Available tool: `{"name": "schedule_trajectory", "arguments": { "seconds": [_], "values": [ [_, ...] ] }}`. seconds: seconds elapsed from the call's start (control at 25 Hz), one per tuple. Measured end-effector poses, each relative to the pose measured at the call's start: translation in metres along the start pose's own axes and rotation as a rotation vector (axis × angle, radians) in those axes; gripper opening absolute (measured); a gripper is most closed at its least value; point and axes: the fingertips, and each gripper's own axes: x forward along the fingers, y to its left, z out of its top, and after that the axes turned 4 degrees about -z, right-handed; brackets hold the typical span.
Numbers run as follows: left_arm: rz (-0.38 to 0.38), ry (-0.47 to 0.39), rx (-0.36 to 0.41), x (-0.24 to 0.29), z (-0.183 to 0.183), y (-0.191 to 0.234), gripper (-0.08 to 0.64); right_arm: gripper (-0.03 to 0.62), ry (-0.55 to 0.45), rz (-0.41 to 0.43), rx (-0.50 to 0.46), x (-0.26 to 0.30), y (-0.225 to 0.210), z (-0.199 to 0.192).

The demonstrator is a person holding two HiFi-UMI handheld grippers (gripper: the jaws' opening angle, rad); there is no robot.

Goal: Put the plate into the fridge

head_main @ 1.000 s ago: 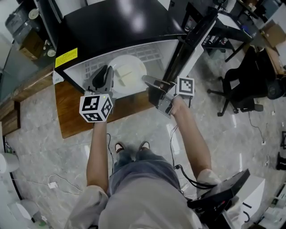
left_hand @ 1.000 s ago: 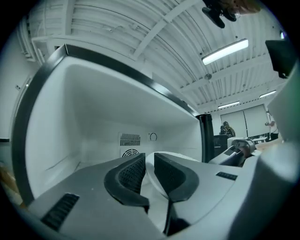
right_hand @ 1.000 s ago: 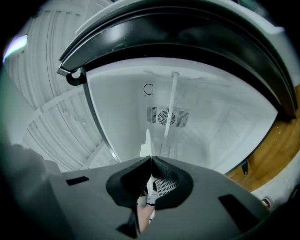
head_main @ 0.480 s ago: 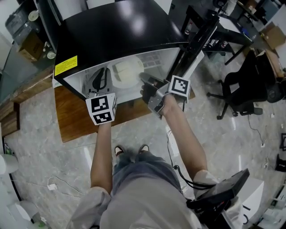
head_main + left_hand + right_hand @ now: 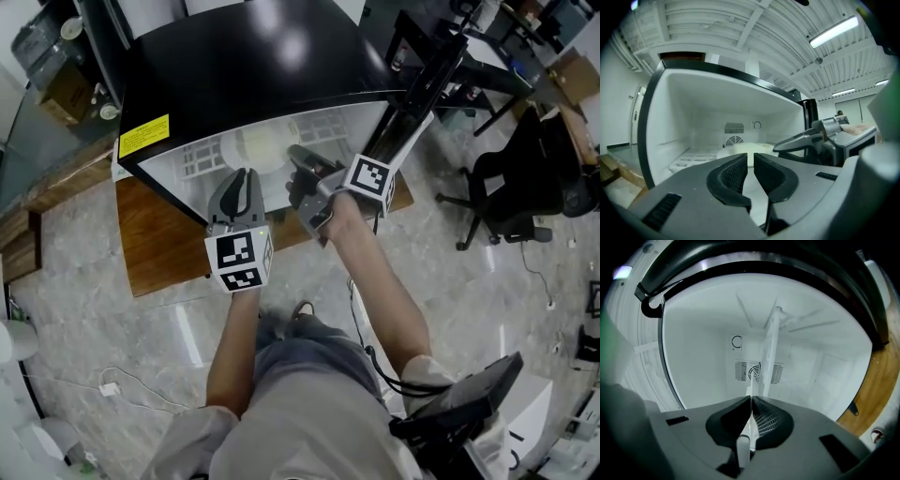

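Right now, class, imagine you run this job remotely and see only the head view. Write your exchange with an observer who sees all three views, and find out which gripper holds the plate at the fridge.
Operator: In my head view both grippers are at the opening of the fridge, near the plate. Which one holds it?
Observer: The right gripper. Its view shows the plate's rim edge-on, pinched between its jaws.
Operator: And the left one?
Observer: The left gripper holds nothing. In its view the jaws stand slightly apart with nothing between them, and the plate lies beyond them.
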Motion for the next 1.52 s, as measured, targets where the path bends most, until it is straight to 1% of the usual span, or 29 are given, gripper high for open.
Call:
{"name": "schedule_trajectory", "arguments": {
  "seconds": [0.08,0.2,0.28,0.36,0.44,0.6,0.8,0.92,1.0,1.08,1.2,1.32,1.36,1.4,1.44,1.52],
  "values": [
    [-0.037,0.019,-0.006,0.003,-0.005,-0.009,0.049,0.023,-0.011,0.002,-0.004,0.004,0.002,-0.001],
    [-0.081,0.011,0.0,-0.002,0.001,-0.02,0.048,0.024,-0.023,0.006,-0.015,0.006,0.006,-0.004],
    [-0.1,0.009,0.015,-0.004,0.002,-0.028,0.043,0.024,-0.019,-0.002,-0.043,0.006,0.007,-0.005],
    [-0.111,0.025,0.025,0.002,-0.005,-0.032,0.043,0.025,-0.016,-0.013,-0.078,0.007,0.008,-0.006],
    [-0.114,0.035,0.029,0.007,-0.01,-0.03,0.043,0.023,-0.016,-0.013,-0.087,0.01,0.008,-0.011],
    [-0.098,0.025,0.049,0.013,-0.01,-0.02,0.034,0.025,-0.016,-0.013,-0.095,0.014,0.009,-0.017],
    [-0.074,0.027,0.05,0.026,-0.009,-0.004,0.032,0.025,-0.017,-0.014,-0.141,0.014,0.01,-0.019],
    [-0.068,0.027,0.042,0.03,-0.01,0.001,0.032,0.025,0.014,-0.024,-0.151,0.014,0.007,-0.02],
    [-0.074,0.025,0.038,0.031,-0.01,0.0,0.032,0.025,0.049,-0.03,-0.128,0.019,0.004,-0.02],
    [-0.086,0.021,0.047,0.032,-0.009,-0.006,0.032,0.025,0.096,-0.021,-0.096,0.024,0.005,-0.019],
    [-0.102,0.018,0.057,0.037,-0.008,-0.017,0.032,0.025,0.164,0.009,-0.074,0.027,0.01,-0.024],
    [-0.117,0.019,0.075,0.043,-0.009,-0.019,0.032,0.028,0.16,0.024,-0.078,0.025,0.011,-0.025],
    [-0.119,0.02,0.077,0.045,-0.009,-0.018,0.032,0.036,0.161,0.031,-0.083,0.025,0.012,-0.025],
    [-0.117,0.02,0.073,0.046,-0.009,-0.015,0.03,0.093,0.17,0.043,-0.097,0.026,0.014,-0.026],
    [-0.111,0.018,0.061,0.047,-0.008,-0.011,0.029,0.127,0.183,0.059,-0.12,0.026,0.017,-0.028],
    [-0.098,0.012,0.029,0.048,-0.005,-0.002,0.029,0.127,0.199,0.095,-0.191,0.022,0.025,-0.035]
  ]
}}
